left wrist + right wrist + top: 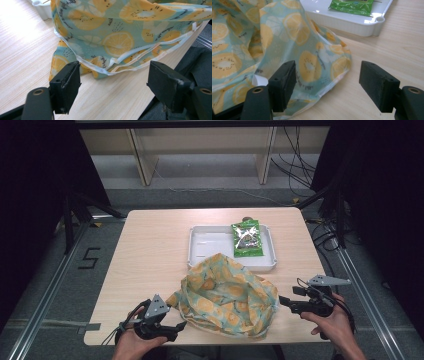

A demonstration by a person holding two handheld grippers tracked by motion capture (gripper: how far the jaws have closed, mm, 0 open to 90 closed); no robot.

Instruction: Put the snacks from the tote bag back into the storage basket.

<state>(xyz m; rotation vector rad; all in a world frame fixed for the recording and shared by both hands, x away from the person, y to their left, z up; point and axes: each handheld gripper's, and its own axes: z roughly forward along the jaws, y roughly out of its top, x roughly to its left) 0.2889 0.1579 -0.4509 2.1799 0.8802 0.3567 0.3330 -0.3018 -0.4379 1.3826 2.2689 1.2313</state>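
- Two claws flank one soft thing: a fabric bag (pixel 225 295) printed with lemon and kiwi slices, slumped on the tabletop (pixel 150 250) between them.
- Left claw (pixel 179 327): its jaws stand wide with nothing between them. The bag's folded, white-piped hem (pixel 110 72) lies just ahead of the jaws, on the wood close to the tabletop's near edge.
- The bag looks thin, light and limp. It should crumple and slide on the smooth wood rather than resist, so a pinch on loose cloth would probably lift one layer alone.
- My judgement is that the doubled hem is the firmest hold, taken at each side so that the mouth spreads open.
- Right claw (pixel 281 301): its jaws also gape, holding nothing. The bag's side bulges ahead of them, its bottom seam (pixel 329 86) resting on the wood in the gap's nearer half.
- Beyond the bag, farther ahead of both claws, sits a white tray (pixel 210 242). It holds a green foil packet (pixel 246 239) at its right side; the rest of its floor is bare.
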